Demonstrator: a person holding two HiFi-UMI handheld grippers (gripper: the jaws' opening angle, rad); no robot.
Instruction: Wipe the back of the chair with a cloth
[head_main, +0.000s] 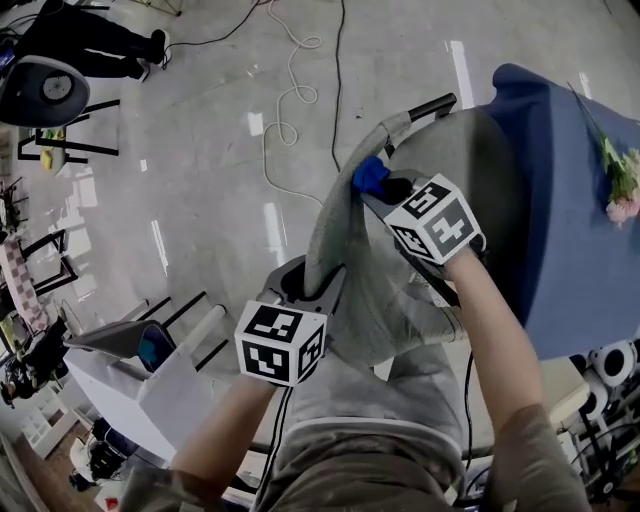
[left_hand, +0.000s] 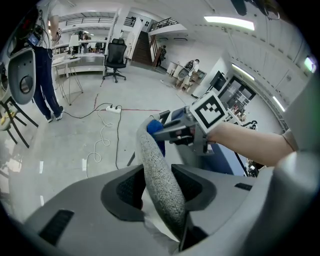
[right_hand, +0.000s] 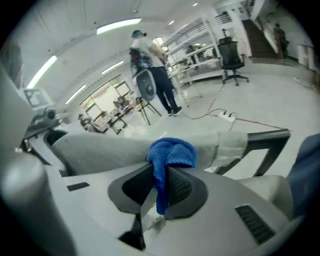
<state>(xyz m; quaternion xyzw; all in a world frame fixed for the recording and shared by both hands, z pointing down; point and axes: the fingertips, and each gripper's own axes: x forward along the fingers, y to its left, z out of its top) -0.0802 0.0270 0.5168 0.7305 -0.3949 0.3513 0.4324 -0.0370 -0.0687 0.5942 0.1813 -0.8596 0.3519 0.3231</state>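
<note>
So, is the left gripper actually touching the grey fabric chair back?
Touching. The left gripper view shows the left gripper clamped on the grey fabric chair back, pads pressing both sides.

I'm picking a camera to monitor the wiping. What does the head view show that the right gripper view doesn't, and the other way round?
Head view only: the flowers at the right edge, and the right gripper with its marker cube. Right gripper view only: its tongs shut on the blue cloth, close up, and a black office chair far off. Both: the cloth at the grey chair back top edge.
</note>
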